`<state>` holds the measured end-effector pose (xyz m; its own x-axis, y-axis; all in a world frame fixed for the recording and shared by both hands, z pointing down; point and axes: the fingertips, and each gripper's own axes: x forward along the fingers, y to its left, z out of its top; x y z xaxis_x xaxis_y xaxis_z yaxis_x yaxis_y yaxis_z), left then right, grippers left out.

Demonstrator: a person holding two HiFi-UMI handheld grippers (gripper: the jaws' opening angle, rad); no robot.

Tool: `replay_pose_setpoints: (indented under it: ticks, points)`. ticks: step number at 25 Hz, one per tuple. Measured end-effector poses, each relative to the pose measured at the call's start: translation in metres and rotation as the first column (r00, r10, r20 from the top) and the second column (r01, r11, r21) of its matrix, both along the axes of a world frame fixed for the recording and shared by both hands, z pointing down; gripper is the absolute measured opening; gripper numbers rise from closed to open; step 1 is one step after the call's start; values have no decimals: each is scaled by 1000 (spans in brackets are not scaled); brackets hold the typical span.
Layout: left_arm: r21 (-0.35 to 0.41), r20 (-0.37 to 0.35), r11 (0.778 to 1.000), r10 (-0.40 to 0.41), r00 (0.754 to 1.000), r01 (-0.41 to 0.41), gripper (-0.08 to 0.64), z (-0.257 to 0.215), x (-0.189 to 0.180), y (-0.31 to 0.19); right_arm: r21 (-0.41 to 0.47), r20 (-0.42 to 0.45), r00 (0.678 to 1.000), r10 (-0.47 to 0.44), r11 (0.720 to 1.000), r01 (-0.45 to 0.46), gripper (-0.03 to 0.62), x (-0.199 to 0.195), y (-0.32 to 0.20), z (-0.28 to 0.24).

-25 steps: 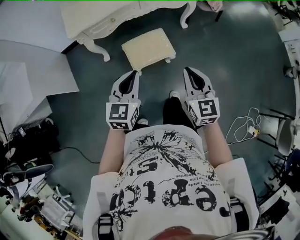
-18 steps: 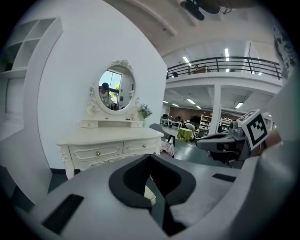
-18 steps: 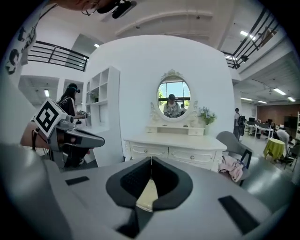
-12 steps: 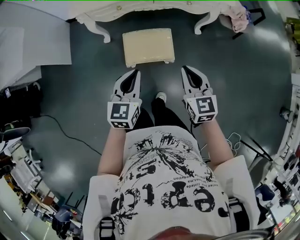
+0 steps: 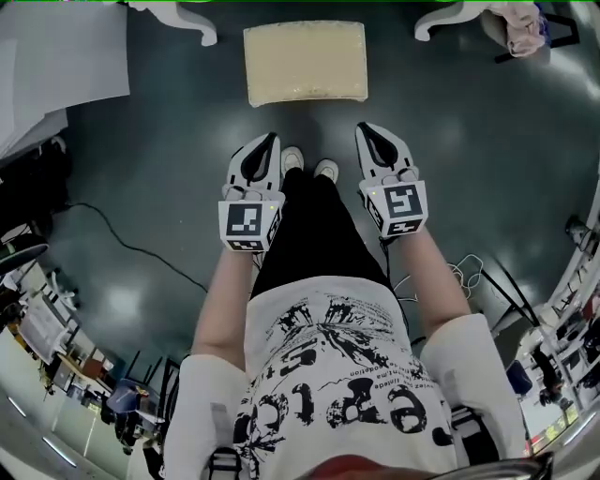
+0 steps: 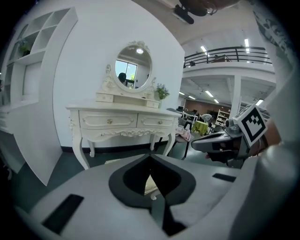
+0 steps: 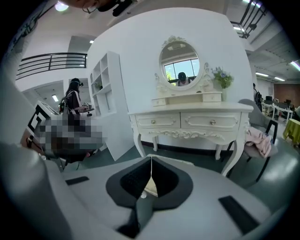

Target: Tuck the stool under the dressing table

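The cream cushioned stool (image 5: 305, 63) stands on the dark floor in front of me, out from the white dressing table, whose curved legs (image 5: 192, 21) show at the top edge. In the left gripper view the dressing table (image 6: 122, 123) with its oval mirror (image 6: 133, 70) stands ahead, and a bit of the stool (image 6: 151, 183) shows through the jaws. My left gripper (image 5: 266, 141) and right gripper (image 5: 366, 129) are held side by side at waist height, short of the stool. Both are shut and hold nothing. The right gripper view shows the table (image 7: 197, 123) too.
A white panel (image 5: 56, 66) lies at the left. A chair with pink cloth (image 5: 525, 23) stands right of the table. A black cable (image 5: 131, 248) crosses the floor at left and white cables (image 5: 469, 272) lie at right. My shoes (image 5: 309, 167) are between the grippers.
The head view has swung round, so the stool and table now sit square at the top edge instead of angled at upper left. Both grippers kept their pose, shut.
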<state>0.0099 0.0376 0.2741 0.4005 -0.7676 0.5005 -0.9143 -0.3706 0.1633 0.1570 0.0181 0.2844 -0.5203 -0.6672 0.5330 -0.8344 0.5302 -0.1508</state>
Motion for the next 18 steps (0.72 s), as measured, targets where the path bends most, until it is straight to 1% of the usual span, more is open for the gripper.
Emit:
replay_pose_setpoints:
  ticks: [5, 10, 14, 18]
  points:
    - [-73, 6, 997, -29, 1000, 29, 17, 95, -12, -1, -69, 6, 1000, 8, 998, -7, 18, -12, -2, 94]
    - [-156, 24, 987, -29, 999, 32, 17, 183, -17, 5, -148, -29, 999, 42, 988, -46, 18, -17, 1, 187]
    - [-203, 6, 978, -41, 999, 41, 17, 241, -15, 9, -206, -40, 996, 83, 974, -89, 18, -15, 3, 245]
    - [-223, -32, 975, -34, 999, 26, 17, 285, -12, 8, -235, -42, 994, 101, 966, -108, 18, -20, 4, 292]
